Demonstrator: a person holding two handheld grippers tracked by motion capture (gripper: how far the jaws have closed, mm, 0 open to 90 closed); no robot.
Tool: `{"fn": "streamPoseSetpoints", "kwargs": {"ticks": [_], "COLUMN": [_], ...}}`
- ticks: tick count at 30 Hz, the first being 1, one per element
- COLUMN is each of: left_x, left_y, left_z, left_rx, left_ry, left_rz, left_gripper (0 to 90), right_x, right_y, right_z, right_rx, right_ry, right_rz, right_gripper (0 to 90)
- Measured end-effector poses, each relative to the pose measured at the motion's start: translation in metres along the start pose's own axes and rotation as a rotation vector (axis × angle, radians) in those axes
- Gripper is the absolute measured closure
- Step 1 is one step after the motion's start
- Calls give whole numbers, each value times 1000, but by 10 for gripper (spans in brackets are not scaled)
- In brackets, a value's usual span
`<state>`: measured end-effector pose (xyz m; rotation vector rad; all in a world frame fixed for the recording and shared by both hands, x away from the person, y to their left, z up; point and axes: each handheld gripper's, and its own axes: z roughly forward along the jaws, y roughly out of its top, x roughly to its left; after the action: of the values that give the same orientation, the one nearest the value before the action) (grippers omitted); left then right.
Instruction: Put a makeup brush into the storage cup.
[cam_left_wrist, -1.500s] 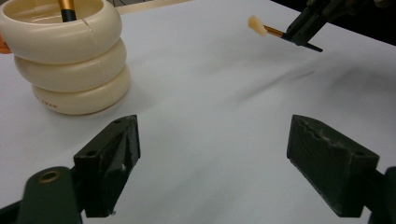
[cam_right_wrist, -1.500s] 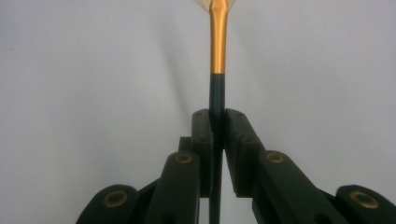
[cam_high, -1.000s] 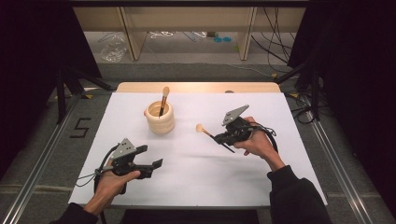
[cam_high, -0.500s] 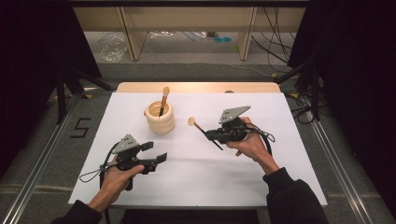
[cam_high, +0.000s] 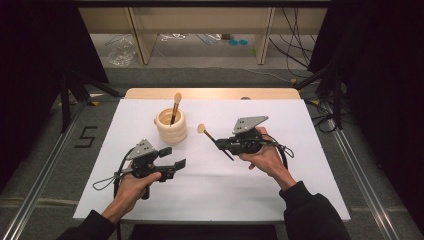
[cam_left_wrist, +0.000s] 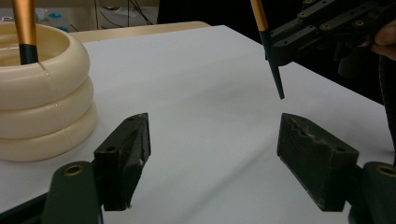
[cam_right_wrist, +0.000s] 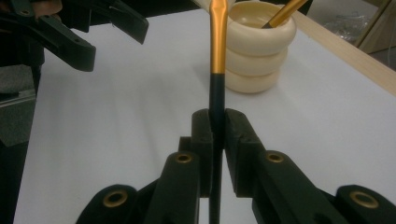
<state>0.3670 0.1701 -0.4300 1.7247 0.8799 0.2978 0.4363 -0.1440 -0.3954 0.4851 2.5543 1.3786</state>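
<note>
The right gripper (cam_high: 223, 145) has its jaws pressed tight on the dark handle of a makeup brush (cam_high: 214, 142), and in the right gripper view that brush (cam_right_wrist: 217, 60) rises straight out from between the two black jaws, black at the grip, then a gold ferrule above it. From the high view the brush lies slanted over the table, its pale round head pointing up and left toward the holder and its thin dark tail sticking out the other side of the jaws, off the cloth. The left gripper (cam_high: 172, 157) sits lower and to the left, its jaws standing wide apart with nothing between them; they have just been closing a little. In the left gripper view the gap between those jaws (cam_left_wrist: 212, 158) shows bare white tabletop, and the pointed tail of the held brush (cam_left_wrist: 271, 49) hangs beyond them at the upper right, clear of the surface. Just past both grippers stands a cream ribbed brush holder (cam_high: 171, 127), made of three stacked rings, upright on the white table (cam_high: 280, 195). A second brush (cam_high: 174, 107) stands tilted inside it, head up. The held brush is near the holder's right side but apart from it.
</note>
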Motion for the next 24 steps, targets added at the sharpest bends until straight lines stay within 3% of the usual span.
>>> {"fn": "streamPoseSetpoints", "kwargs": {"ticks": [5, 7, 10, 11, 14, 23, 24], "left_x": [-1, -1, -4, -4, -7, -11, -12], "left_y": [4, 7, 10, 12, 14, 20, 20], "left_z": [1, 2, 2, 2, 3, 8, 9], "left_rx": [-13, -16, -28, -35, -45, -64, -67], "left_ry": [17, 9, 10, 1, -5, -46, -49], "left_rz": [-17, 13, 8, 30, 12, 26, 11], "left_gripper": [260, 260, 264, 267, 284, 348, 355], "right_x": [5, 8, 11, 12, 15, 23, 23], "right_y": [4, 4, 6, 6, 7, 8, 8], "right_z": [-3, -2, -2, -2, 0, 6, 7], "right_rx": [-22, -39, -50, -51, -50, -56, -52], "right_ry": [3, -4, 3, 2, 13, 32, 36], "right_rz": [-11, -16, -18, -21, -28, -41, -42], "right_gripper": [832, 832, 832, 832, 832, 832, 832]}}
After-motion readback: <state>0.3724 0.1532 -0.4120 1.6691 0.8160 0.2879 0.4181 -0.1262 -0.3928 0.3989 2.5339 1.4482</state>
